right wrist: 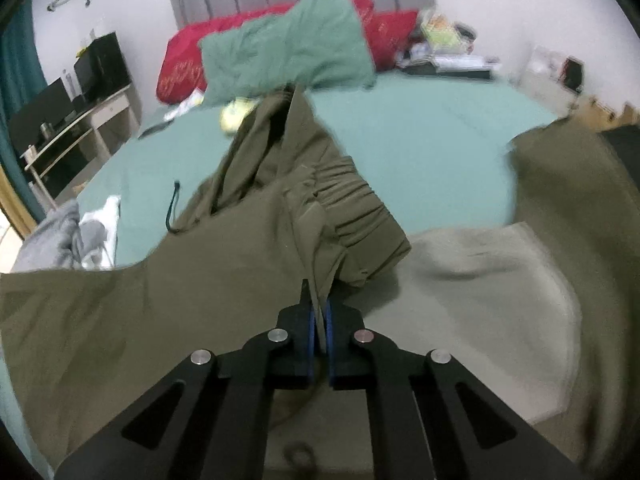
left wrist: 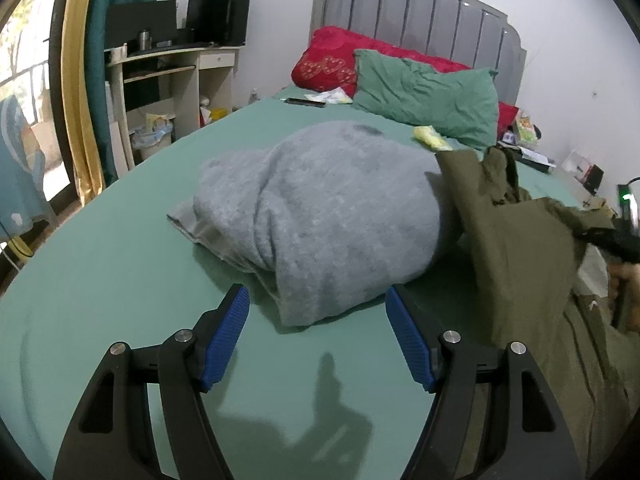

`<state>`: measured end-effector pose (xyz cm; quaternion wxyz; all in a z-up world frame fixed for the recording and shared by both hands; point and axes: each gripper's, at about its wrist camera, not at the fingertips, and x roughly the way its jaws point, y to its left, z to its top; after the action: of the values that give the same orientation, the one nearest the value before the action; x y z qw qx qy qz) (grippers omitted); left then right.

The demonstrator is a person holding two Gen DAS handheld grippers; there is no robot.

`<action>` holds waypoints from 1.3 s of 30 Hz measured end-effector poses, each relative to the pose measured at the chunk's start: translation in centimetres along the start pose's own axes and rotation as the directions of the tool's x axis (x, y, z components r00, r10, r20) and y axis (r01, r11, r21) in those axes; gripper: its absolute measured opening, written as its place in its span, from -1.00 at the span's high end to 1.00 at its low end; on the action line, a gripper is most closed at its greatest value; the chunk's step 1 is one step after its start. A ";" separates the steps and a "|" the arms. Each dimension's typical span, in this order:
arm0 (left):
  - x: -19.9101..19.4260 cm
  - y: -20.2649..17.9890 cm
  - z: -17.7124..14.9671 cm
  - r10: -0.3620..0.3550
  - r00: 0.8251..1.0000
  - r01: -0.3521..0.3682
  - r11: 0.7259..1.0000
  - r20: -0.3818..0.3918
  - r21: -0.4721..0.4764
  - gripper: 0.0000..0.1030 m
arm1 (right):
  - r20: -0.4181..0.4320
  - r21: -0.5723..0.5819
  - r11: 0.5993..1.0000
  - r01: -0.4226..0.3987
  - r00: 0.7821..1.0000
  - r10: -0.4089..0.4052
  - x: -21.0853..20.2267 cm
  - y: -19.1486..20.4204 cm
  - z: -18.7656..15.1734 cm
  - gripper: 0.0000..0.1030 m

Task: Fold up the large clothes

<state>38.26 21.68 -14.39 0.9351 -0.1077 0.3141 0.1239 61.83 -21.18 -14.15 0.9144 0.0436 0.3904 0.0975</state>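
Two grippers over green-sheeted bed: left gripper spread wide and holding nothing, hovering just before grey folded garment; right gripper clenched on olive trousers, pinching fabric just below gathered elastic waistband. Trousers lifted and draped across bed near its right side, beside grey garment, with dark drawstring dangling. No readable writing anywhere; only gold heart patterns on red pillow behind green pillow.
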 end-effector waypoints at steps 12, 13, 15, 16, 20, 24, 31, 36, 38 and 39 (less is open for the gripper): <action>-1.6 -5.3 -2.2 -0.133 0.990 0.135 0.990 -0.051 0.039 -0.45 | -0.228 0.055 0.977 0.205 0.956 -0.187 -6.6 -10.6 -8.7 0.83; -1.7 -5.7 -2.4 -0.129 0.990 0.132 0.990 -0.055 0.054 -0.45 | -0.261 0.073 0.976 0.204 0.949 -0.179 -6.0 -11.6 -9.9 0.63; -1.6 -6.4 -2.9 -0.129 0.989 0.134 0.988 -0.066 0.079 -0.45 | -0.270 0.092 0.972 0.216 0.945 -0.185 -6.2 -13.2 -11.1 0.12; -1.5 -6.5 -3.0 -0.125 0.990 0.131 0.988 -0.071 0.084 -0.45 | -0.247 0.094 0.970 0.223 0.949 -0.194 -6.8 -13.8 -10.9 -0.07; -0.7 -6.4 -3.1 -0.118 0.989 0.125 0.989 -0.089 0.078 -0.45 | -0.099 0.049 0.964 0.262 0.962 -0.256 -9.4 -16.2 -7.6 -0.35; 0.1 -6.0 -2.9 -0.094 0.991 0.100 0.992 -0.092 0.073 -0.45 | -0.017 0.039 0.953 0.301 0.954 -0.300 -8.3 -19.5 -1.9 -0.36; 1.7 -5.7 -3.4 -0.048 0.992 0.059 0.994 -0.120 0.092 -0.45 | -0.003 0.134 0.946 0.296 0.954 -0.298 -2.6 -24.2 5.3 -0.23; 2.2 -5.7 -3.7 -0.067 0.987 0.083 0.991 -0.144 0.104 -0.45 | -0.014 0.077 0.964 0.255 0.967 -0.255 -1.0 -22.7 5.9 0.98; 1.9 -5.6 -3.5 -0.085 0.986 0.099 0.991 -0.146 0.094 -0.45 | 0.005 0.048 0.973 0.224 0.975 -0.224 -2.5 -21.5 5.4 0.98; 1.7 -5.5 -3.4 -0.094 0.985 0.108 0.990 -0.144 0.089 -0.45 | 0.013 0.035 0.979 0.199 0.980 -0.200 -3.6 -20.4 5.2 0.98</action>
<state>39.29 15.75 -17.41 0.9199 -0.0868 0.3786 0.0531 66.06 -41.92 -11.19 0.9219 0.0205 0.3868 -0.0015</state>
